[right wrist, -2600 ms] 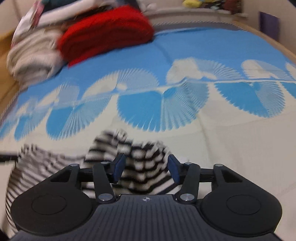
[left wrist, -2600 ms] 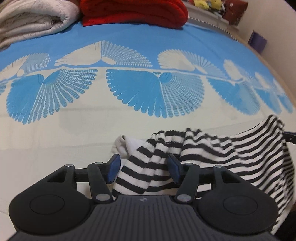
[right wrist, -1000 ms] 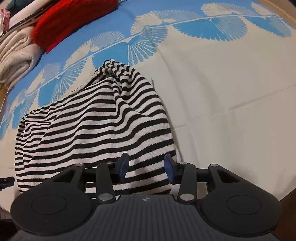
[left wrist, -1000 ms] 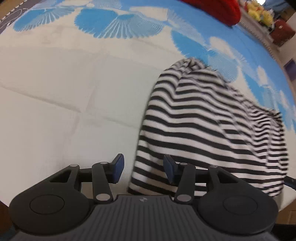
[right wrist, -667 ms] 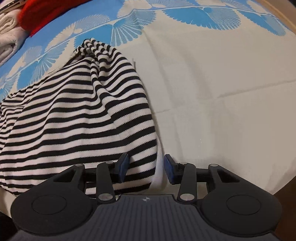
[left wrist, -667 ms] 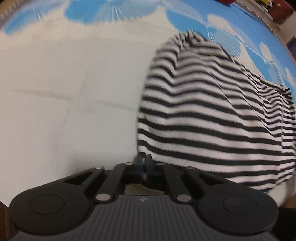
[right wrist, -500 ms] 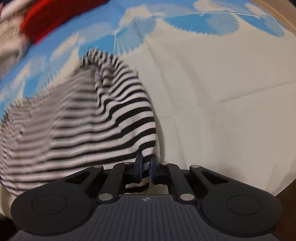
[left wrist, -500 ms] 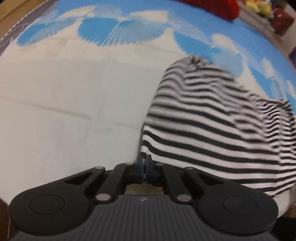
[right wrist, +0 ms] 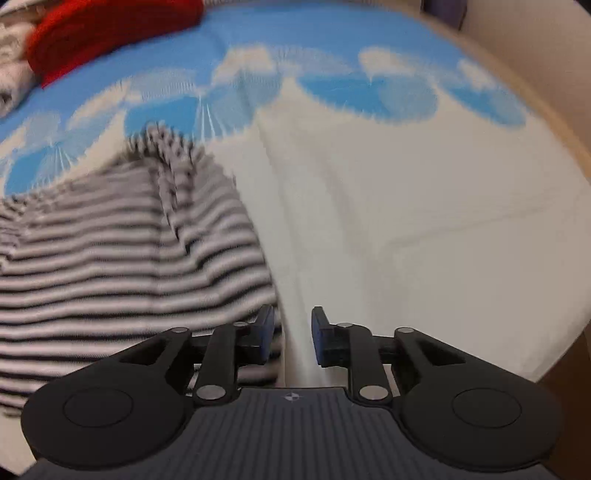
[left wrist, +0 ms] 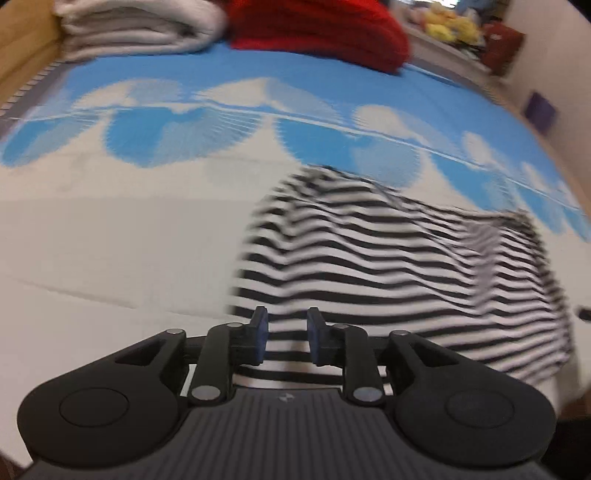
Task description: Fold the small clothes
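Striped garment (left wrist: 388, 258) lies released; both tools, clamped shut a moment ago, are opening.

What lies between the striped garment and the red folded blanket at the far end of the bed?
In the left wrist view, only bare bedsheet lies between the striped garment and the red blanket.

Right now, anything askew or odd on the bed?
The striped garment isn't flat: it humps and ridges toward its far end, with rumpled edges. Left tongs and right tongs are opening, pads not pressing on it. Nothing looks damaged or spilled.
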`<state>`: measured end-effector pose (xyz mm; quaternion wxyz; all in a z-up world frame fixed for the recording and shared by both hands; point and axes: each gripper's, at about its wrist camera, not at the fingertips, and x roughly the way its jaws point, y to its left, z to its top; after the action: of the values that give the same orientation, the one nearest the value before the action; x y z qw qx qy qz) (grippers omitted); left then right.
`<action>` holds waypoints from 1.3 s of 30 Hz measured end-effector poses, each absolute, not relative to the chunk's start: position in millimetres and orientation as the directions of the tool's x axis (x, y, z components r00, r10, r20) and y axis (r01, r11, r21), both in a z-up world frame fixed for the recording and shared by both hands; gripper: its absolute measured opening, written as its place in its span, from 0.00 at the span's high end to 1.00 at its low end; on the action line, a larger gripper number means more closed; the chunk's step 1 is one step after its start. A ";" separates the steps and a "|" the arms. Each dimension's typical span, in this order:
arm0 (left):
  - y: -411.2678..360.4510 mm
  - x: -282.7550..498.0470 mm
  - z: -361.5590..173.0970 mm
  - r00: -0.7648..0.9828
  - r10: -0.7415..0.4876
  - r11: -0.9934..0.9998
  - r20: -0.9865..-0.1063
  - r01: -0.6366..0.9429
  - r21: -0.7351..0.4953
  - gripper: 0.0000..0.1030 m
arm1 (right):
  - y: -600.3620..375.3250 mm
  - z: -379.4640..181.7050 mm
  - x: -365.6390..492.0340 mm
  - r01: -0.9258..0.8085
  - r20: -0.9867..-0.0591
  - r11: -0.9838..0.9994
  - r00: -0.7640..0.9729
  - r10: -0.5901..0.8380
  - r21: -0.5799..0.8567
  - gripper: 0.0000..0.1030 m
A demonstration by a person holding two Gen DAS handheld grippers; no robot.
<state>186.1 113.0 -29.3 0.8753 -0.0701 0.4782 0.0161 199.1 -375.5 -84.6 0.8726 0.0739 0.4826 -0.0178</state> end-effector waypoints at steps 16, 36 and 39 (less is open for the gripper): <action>80.4 222.1 -80.2 0.406 0.058 0.997 -0.912 -0.069 0.033 0.45 | -331.6 -109.9 203.7 -0.169 -0.915 0.981 0.373 0.154 0.097 0.52; 88.3 215.6 -49.3 0.554 0.117 0.984 -0.824 -0.177 0.021 0.39 | -336.5 -78.7 212.9 0.002 -0.824 0.999 0.565 0.043 0.054 0.51; 92.0 210.2 -40.9 0.594 0.108 0.984 -0.797 -0.175 0.003 0.39 | -335.7 -56.6 208.5 0.009 -0.760 0.997 0.648 0.053 0.077 0.51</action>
<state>210.2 92.0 -40.9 0.8920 -0.0381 0.4434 0.0794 208.5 -335.7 -56.6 0.9069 0.0369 0.4196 0.0120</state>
